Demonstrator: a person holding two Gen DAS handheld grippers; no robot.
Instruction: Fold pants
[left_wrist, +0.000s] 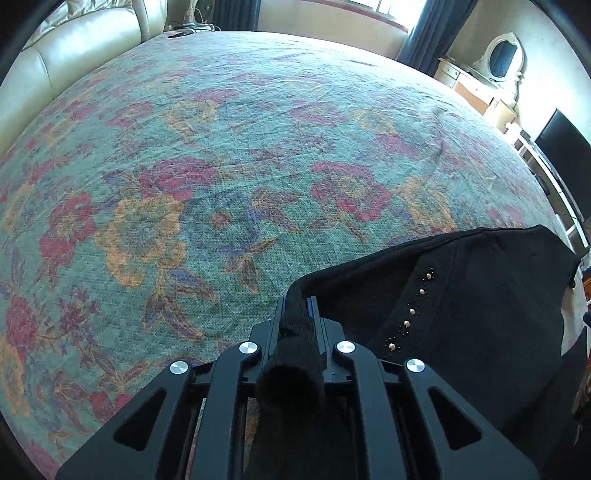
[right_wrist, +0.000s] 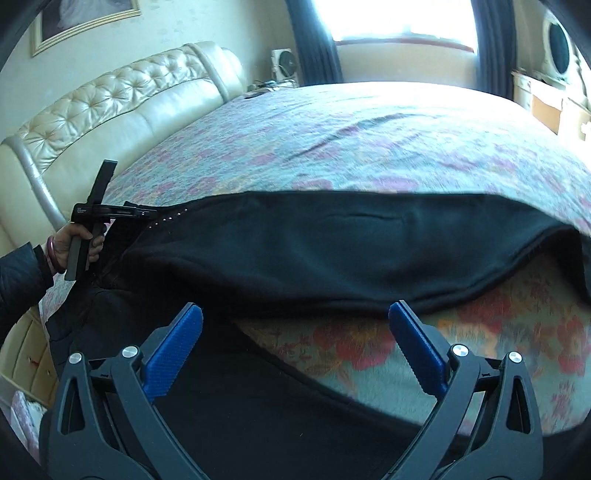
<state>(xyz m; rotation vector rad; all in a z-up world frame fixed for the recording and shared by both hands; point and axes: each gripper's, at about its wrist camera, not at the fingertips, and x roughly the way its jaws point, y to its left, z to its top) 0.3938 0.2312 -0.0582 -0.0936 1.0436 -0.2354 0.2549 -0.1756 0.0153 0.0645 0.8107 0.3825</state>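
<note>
In the right wrist view the right gripper (right_wrist: 295, 325) stands wide open and holds nothing, its blue pads (right_wrist: 173, 343) hanging just short of the lower hem of the black pants (right_wrist: 332, 251); that edge lies straight ahead at twelve o'clock, so the coming grab likely turns on easing forward onto it. The pants' long axis runs across the view from nine to three o'clock over the floral bedspread (right_wrist: 369, 140), one part trailing down toward six o'clock under the open jaws. At nine o'clock, farther off, a hand (right_wrist: 72, 243) carries the left gripper (left_wrist: 297, 306), which is clamped on the studded end of the pants, a roll of black cloth pinched between its jaws. The right gripper is the nearer one to the free edge, with the padded cream headboard (right_wrist: 110, 96) beyond
</note>
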